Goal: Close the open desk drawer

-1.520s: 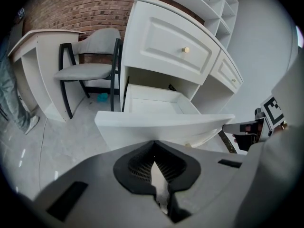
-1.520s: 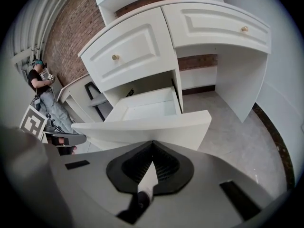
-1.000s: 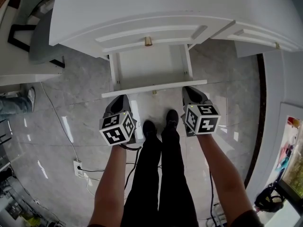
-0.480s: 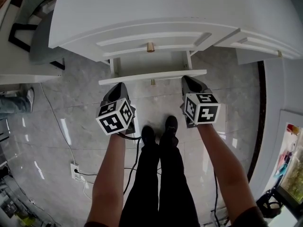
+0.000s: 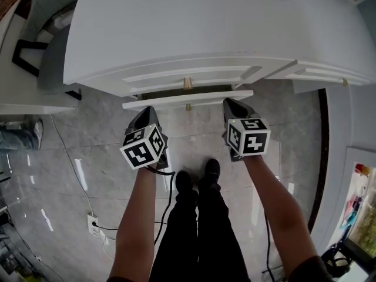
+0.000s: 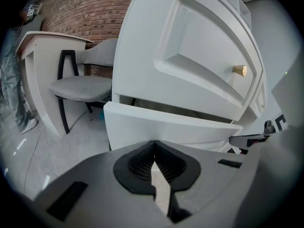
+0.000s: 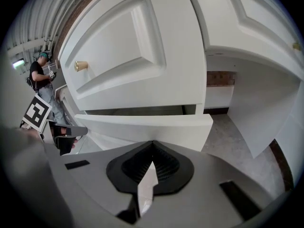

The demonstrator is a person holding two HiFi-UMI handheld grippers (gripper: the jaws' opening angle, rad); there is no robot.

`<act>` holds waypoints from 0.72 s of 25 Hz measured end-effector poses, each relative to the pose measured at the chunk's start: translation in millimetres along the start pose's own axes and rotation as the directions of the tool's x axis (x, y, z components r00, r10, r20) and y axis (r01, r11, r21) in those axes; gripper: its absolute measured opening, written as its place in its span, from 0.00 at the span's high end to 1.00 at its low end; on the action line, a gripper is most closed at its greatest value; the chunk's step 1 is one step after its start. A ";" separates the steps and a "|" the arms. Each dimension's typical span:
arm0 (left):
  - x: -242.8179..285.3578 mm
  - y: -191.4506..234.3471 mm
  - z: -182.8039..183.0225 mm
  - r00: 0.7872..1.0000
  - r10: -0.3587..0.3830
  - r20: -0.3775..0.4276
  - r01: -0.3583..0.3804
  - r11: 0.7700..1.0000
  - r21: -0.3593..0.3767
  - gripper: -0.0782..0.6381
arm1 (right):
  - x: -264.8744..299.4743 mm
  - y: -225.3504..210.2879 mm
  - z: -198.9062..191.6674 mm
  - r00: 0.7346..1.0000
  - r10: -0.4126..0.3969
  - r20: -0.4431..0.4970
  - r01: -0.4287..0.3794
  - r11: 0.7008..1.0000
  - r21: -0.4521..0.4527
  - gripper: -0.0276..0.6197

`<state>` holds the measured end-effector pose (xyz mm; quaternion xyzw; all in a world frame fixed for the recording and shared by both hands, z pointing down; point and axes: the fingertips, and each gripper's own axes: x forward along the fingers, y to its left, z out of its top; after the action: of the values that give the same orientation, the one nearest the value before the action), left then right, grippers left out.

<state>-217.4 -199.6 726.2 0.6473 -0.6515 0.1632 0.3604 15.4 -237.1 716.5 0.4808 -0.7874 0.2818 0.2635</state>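
Since the earlier frames the open drawer [image 5: 188,99] has slid most of the way back under the white worktop [image 5: 205,22], and both arms have followed it forward. Only a narrow strip of it sticks out now, with a dark gap showing behind its front panel.

The left hand-held gripper [image 5: 147,111] is clenched with nothing between its jaws. Its tips are up against the drawer's front panel near that panel's left end. In the left gripper view, the panel [image 6: 166,129] fills the space straight ahead of the closed tips [image 6: 154,144].

The right hand-held gripper [image 5: 231,103] is clenched and empty too, with its tips at the panel's right end. In the right gripper view, the panel [image 7: 147,126] lies just beyond the tips [image 7: 152,142].

Above both hand-held grippers sits the upper drawer [image 5: 188,75] with its brass knob [image 5: 187,83], fully in. A grey chair [image 6: 80,87] stands well off to the left of the left hand-held gripper, on the grey floor [image 5: 106,134].
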 end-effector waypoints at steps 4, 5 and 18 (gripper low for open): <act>9.6 0.5 11.0 1.000 0.007 0.012 -0.007 1.000 0.001 0.88 | 8.9 -3.0 10.9 1.000 0.005 0.002 -0.005 1.000 -0.015 0.95; 11.4 0.7 12.8 1.000 0.011 0.015 -0.011 1.000 0.001 0.88 | 10.6 -3.6 12.9 1.000 0.008 -0.001 -0.008 1.000 -0.020 0.95; 25.3 1.8 27.3 0.999 -0.001 0.034 0.001 1.000 0.003 0.88 | 24.2 -8.3 27.3 1.000 0.005 0.016 -0.005 0.999 -0.033 0.95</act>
<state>-223.7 -236.3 725.1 0.6508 -0.6570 0.1531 0.3485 9.4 -274.0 715.6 0.4766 -0.7952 0.2655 0.2645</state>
